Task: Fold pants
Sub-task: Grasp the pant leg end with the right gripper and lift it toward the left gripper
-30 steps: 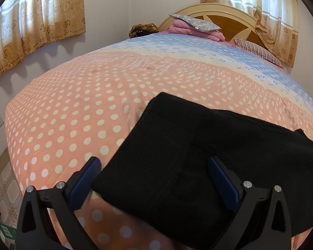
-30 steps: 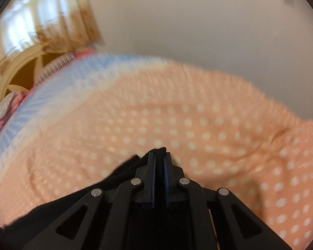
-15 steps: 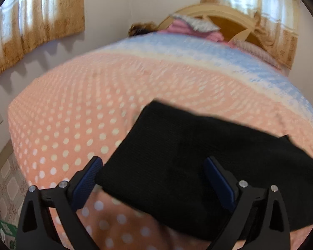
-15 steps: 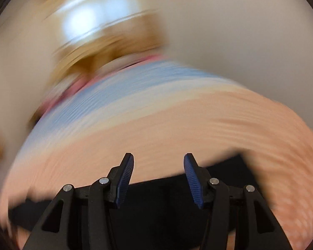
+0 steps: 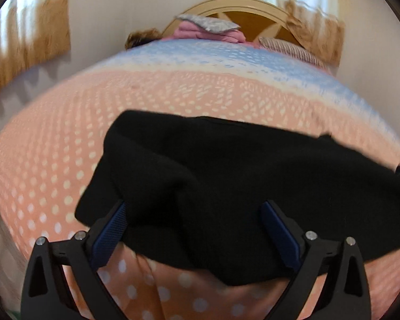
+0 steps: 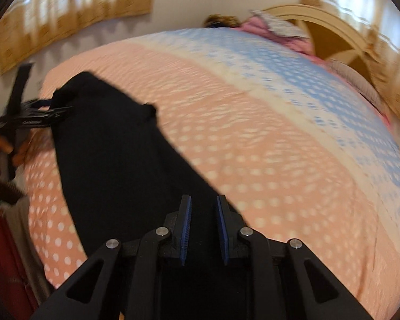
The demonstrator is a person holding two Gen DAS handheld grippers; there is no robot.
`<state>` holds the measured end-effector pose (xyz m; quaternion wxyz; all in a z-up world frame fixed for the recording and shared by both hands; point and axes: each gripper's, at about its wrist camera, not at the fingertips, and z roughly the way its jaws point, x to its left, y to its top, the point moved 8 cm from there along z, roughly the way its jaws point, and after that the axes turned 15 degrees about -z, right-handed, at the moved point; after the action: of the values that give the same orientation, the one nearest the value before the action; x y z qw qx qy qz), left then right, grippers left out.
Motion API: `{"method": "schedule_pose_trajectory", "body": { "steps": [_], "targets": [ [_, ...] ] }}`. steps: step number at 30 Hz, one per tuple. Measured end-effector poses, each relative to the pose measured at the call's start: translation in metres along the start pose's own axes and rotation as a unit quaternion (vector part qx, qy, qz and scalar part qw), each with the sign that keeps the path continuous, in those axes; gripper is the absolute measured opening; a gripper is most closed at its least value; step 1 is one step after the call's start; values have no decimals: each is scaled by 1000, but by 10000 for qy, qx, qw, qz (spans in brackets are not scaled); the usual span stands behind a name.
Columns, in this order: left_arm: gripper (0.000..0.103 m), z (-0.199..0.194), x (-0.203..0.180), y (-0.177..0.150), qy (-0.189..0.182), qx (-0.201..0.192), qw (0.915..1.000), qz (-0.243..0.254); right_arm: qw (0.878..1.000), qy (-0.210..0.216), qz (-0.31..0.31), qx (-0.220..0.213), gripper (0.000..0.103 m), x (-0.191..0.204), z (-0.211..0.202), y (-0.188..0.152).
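Black pants (image 5: 226,186) lie folded on the dotted bedspread (image 5: 173,90). The left gripper (image 5: 193,222) has its jaws spread wide over them. The right gripper (image 6: 203,222) jaws are closing, pads not pressing the cloth between them.

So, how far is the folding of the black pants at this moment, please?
Done: the pants lie on the dotted bedspread as a long doubled band, so one fold seems made. In hand: the left gripper hangs open at one end; the right gripper is over the other end, its jaws closing, the pads not yet pressing on cloth. Left: probably bringing one end over the other and flattening.
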<state>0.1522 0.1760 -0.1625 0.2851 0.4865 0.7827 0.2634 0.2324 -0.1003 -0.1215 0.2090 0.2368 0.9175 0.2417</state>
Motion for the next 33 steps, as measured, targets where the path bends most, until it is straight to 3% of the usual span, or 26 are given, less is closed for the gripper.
{"method": "schedule_pose_trajectory", "body": {
  "steps": [5,12,14,18,20,24,26,31,33],
  "targets": [
    [103,3,-1,1,14,-80,10000,-19,9994,94,-267,215,20,11,14,1],
    [103,4,-4,-1,22,-101,9999,31,9895,277,-1362,391,20,32,25,9],
    [103,4,-4,-1,25,-101,9999,33,9885,383,-1362,537,20,31,27,10],
    [103,4,-3,-1,19,-92,9999,39,9878,302,-1286,827,8,34,28,12],
    [103,4,-3,0,23,-98,9999,42,9912,137,-1037,806,4,30,22,12],
    [103,6,-3,1,25,-107,9999,45,9983,-467,206,279,3,-13,1,11],
    [103,6,-2,1,36,-111,9999,51,9966,-346,746,102,4,-23,2,5],
    [103,5,-2,1,-17,-55,10000,40,9961,-218,854,-70,5,-20,13,-3],
    [103,1,-2,5,-129,72,9999,-3,9877,345,1473,-399,6,-30,-6,-1]
  ]
}}
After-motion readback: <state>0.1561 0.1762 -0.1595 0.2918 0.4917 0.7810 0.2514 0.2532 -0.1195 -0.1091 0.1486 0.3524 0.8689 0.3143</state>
